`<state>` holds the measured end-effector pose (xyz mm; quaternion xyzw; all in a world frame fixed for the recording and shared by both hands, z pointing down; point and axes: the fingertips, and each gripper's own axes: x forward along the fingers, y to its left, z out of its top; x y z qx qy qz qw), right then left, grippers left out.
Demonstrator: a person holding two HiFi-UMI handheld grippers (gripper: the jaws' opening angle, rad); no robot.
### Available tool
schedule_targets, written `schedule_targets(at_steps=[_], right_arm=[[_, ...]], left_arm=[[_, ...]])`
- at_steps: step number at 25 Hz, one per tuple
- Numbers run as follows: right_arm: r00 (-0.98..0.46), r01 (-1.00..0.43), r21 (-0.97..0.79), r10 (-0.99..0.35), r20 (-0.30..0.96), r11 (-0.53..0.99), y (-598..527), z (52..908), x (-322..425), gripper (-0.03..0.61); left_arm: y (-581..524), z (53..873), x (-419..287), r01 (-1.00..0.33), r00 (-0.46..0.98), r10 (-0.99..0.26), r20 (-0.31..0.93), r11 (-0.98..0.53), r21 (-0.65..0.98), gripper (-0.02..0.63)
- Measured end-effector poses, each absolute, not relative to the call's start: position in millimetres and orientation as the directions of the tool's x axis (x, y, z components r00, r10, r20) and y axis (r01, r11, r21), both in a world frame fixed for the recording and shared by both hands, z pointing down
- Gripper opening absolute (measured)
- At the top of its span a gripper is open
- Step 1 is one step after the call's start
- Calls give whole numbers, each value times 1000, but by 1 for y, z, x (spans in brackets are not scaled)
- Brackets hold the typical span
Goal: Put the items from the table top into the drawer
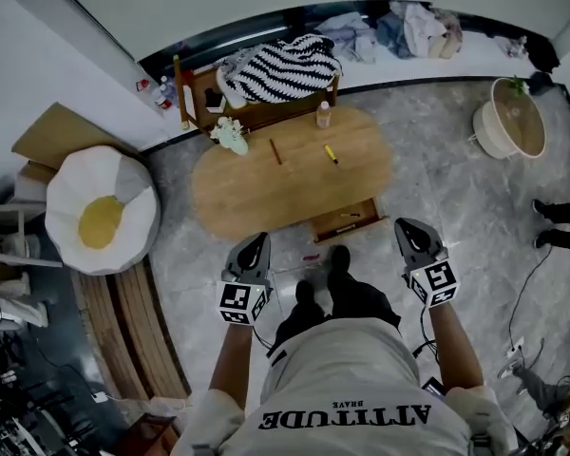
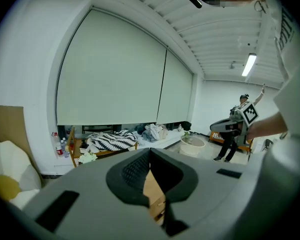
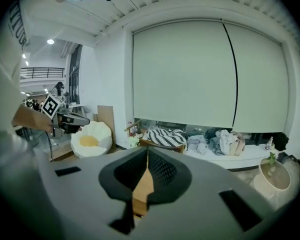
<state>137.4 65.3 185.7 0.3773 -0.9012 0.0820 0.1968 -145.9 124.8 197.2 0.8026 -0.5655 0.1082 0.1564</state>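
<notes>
**Head view.** I stood at the near edge of the oval wooden tabletop [image 1: 256,198]. The left hand-held gripper [image 1: 255,247] and the right hand-held gripper [image 1: 408,228] were both clenched and empty, just short of its rim. The drawer [image 1: 347,220] stood pulled out under that rim, between the two and nearer the right one, with a small item already inside. A yellow marker [image 1: 331,154] and a brown stick [image 1: 275,151] lay mid-table. A small bottle [image 1: 323,114] and a pale green-white bundle [image 1: 230,135] sat toward the far edge. All four were well apart from either hand-held gripper.

I judged the step to be the reach for a first item. To do it well, I would part the jaws before arriving and close across the marker's width, not along its length. The right side suited it, being closer to the drawer.

**Left gripper view.** The left hand-held gripper [image 2: 150,156] showed its jaws pressed together with nothing between them. Only a sliver of wood was visible below the tips.

**Right gripper view.** The right hand-held gripper [image 3: 147,156] was likewise clamped on nothing. The tabletop's items were too small to pick out ahead.
</notes>
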Motion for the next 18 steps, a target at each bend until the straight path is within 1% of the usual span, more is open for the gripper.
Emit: schedule_targets(at_steps=[5,18], right_arm=[[-666,-678,-31,-595,449,735,26,208,148,21],[-696,-634,-98,-510,505,768,-56,272,175,21]], left_arm=[[94,212,-125,-950,312,-871,381,-284,129,21],[38,258,-90,-969,246,-856,454,-209,131,21]])
